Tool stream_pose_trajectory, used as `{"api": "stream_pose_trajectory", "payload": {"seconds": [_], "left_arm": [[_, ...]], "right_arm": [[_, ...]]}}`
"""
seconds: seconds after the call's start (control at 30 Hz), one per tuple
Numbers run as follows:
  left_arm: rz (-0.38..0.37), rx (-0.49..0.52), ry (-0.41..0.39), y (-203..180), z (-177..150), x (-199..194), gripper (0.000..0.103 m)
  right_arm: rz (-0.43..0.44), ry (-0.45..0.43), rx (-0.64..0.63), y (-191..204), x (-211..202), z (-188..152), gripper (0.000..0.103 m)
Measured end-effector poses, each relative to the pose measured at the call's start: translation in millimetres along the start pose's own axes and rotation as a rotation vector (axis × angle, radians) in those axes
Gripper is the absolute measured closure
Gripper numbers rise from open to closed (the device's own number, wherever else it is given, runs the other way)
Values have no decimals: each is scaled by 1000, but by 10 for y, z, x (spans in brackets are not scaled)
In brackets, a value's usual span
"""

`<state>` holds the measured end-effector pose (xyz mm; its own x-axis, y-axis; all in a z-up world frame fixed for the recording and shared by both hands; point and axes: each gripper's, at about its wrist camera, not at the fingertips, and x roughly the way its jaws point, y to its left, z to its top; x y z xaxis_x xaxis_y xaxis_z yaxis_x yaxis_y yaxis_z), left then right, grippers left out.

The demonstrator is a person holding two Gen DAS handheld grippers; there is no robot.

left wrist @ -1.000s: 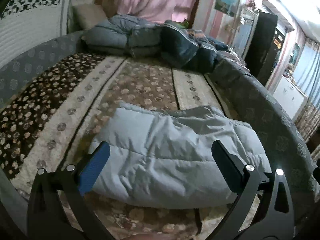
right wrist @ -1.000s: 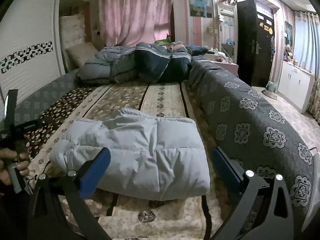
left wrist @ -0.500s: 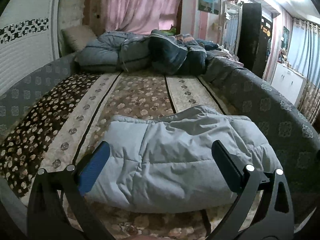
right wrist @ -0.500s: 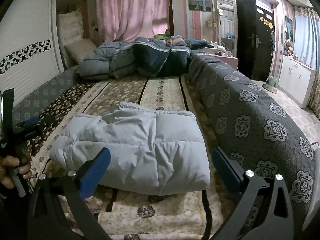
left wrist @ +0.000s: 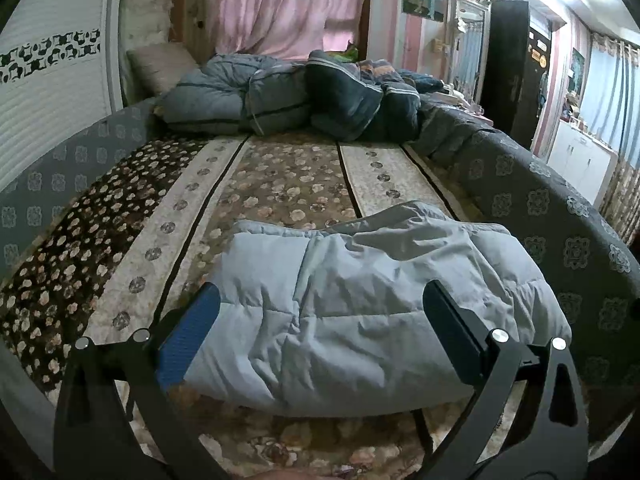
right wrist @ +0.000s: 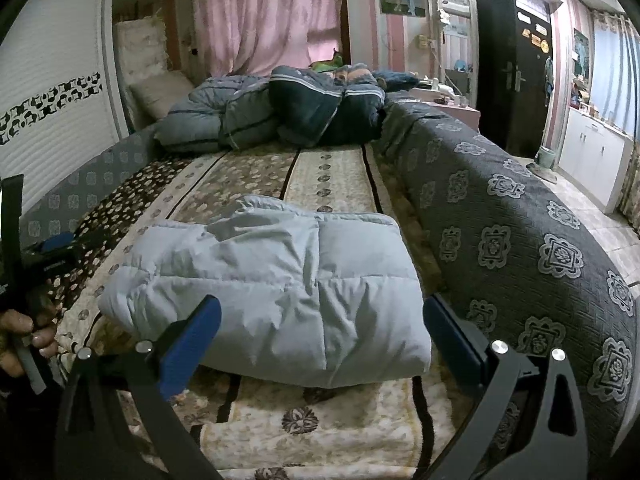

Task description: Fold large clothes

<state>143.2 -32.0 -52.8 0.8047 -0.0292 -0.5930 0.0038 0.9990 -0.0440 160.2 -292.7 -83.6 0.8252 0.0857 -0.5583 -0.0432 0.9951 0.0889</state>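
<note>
So the light grey puffer jacket (left wrist: 360,312) is sitting folded into a chunky rectangle on the bed (left wrist: 280,184), near the foot end on the floral striped blanket. From the right wrist camera we can see the jacket (right wrist: 272,288) lies mostly over the pale stripe and the brown flowered one, with its right edge just beside the dark grey patterned cover (right wrist: 520,248) that drapes over the side of the bed.

Our left gripper (left wrist: 320,320) is wide open, fingers spread either side of the jacket in the view, not touching it as far as we can tell. The right gripper (right wrist: 320,324) is the same: spread wide, nothing in it, hovering at the near edge of the jacket. In the right wrist view we also catch the left hand (right wrist: 24,336) wrapped around its gripper handle over at the left edge.

Further up the bed there's a heap of rumpled quilts (left wrist: 288,96), grey and dark blue, with a pillow (left wrist: 160,64) beside them. Pink curtains (right wrist: 264,12) hang behind, and a black wardrobe (right wrist: 516,64) stands at the right.
</note>
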Motion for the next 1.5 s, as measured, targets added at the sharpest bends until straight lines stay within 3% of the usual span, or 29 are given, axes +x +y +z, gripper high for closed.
{"api": "stream_pose_trajectory", "payload": {"seconds": [1.5], "left_arm": [[15,-2,47,71,-59,7,3]], "right_arm": [[-11,1,8,118,-5,10,2]]}}
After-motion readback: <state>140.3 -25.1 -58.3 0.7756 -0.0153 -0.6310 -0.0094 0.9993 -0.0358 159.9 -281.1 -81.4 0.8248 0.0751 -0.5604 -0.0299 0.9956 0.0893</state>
